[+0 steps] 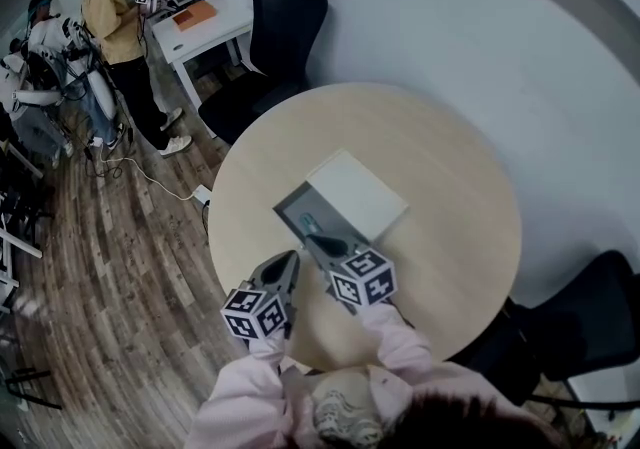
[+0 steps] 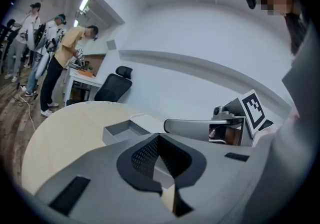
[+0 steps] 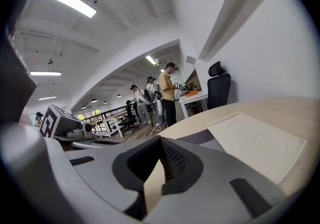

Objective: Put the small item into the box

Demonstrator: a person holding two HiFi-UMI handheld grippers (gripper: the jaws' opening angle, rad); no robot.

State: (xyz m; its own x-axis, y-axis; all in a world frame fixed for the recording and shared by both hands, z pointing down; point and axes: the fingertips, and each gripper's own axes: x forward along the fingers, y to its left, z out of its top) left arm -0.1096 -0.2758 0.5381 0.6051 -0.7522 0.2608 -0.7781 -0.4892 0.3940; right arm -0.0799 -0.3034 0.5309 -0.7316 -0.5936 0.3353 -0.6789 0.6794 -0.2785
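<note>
An open grey box (image 1: 297, 210) stands near the middle of the round table (image 1: 440, 237), and its white lid (image 1: 357, 195) lies flat against its far right side. A small pale thing (image 1: 308, 211) seems to lie inside the box, too small to identify. My right gripper (image 1: 314, 238) is shut and empty, its tip at the box's near edge. My left gripper (image 1: 292, 259) is just left of it over bare table, jaws together with nothing between them. The left gripper view shows the box (image 2: 121, 131). In the right gripper view the lid (image 3: 260, 143) lies ahead on the right.
A black office chair (image 1: 282, 17) stands behind the table and another (image 1: 590, 307) at the right. A white desk (image 1: 205, 25) with an orange object is at the back left, with a person in a yellow shirt (image 1: 118, 22) beside it. A cable (image 1: 160, 182) lies on the wood floor.
</note>
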